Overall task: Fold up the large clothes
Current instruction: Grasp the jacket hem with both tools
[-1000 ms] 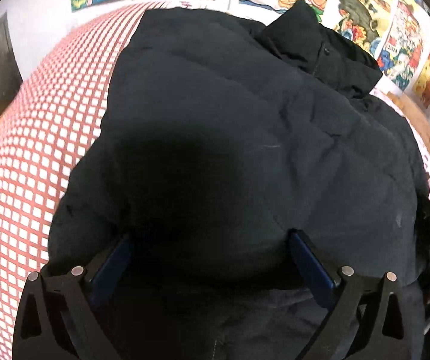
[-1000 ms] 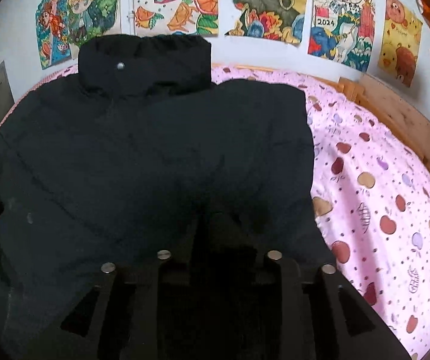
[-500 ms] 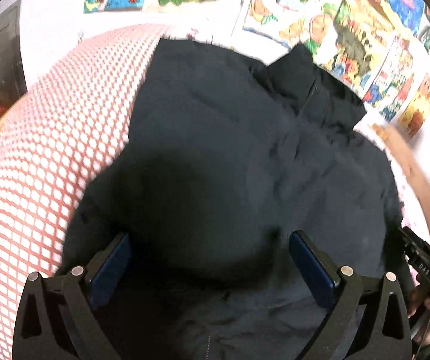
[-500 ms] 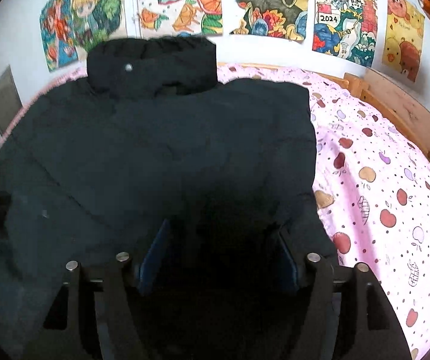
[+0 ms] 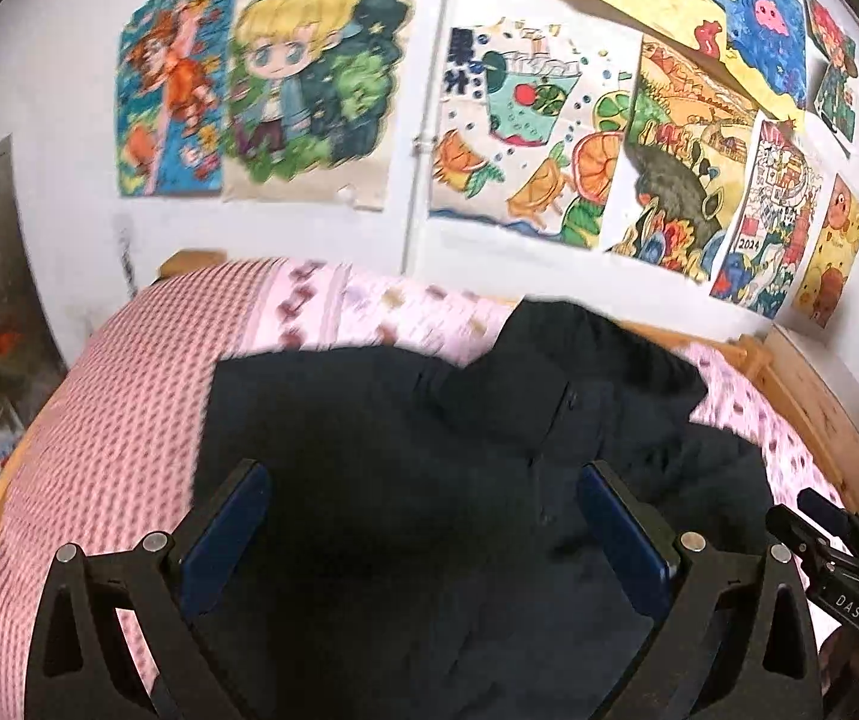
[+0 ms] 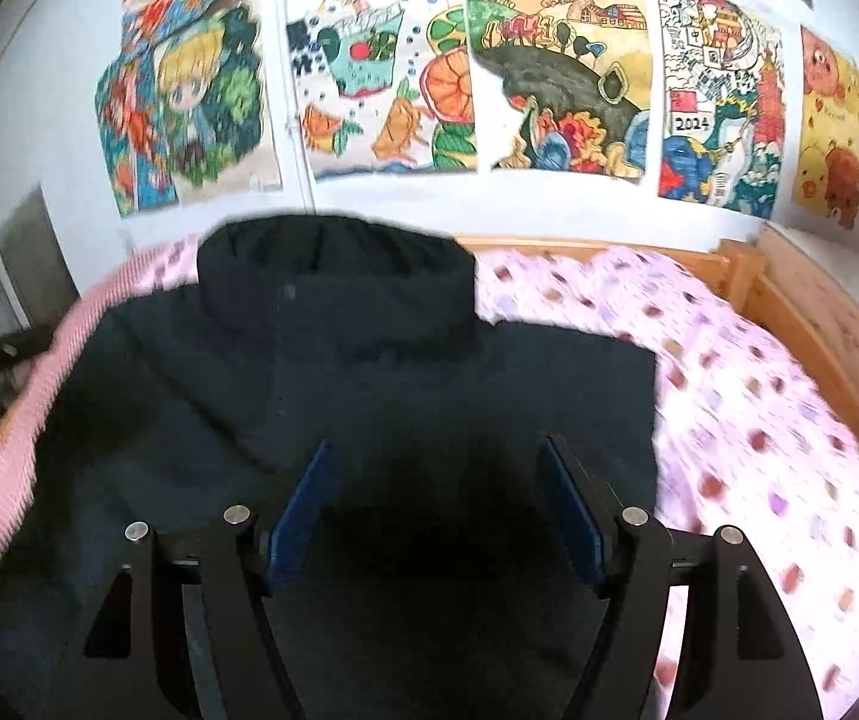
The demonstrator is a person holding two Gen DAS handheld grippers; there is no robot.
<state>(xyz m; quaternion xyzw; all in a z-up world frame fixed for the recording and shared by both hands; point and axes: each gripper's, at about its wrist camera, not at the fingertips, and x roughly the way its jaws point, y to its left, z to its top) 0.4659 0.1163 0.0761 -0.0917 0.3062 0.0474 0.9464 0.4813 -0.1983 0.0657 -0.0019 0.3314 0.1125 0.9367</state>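
Since the black padded jacket [image 6: 369,372] lies spread on the pink bed cover [image 6: 747,396] with its collar toward the postered wall, both the left gripper [image 5: 423,516] and the right gripper [image 6: 435,504], its jaws just opened, hang released above it, holding nothing, probably between folds.

The year "2024" is showing in dark digits on a white patch of the dragon drawing [image 6: 714,102] on the wall, and it is showing again, smaller, on the same drawing in the left wrist view. White letters "DAS" are standing on the black body of the right tool [image 5: 849,603] at the lower right edge of the left wrist view. Large blue characters are sitting at the top left of the juice-glass drawing [image 5: 519,114], too blurred to read
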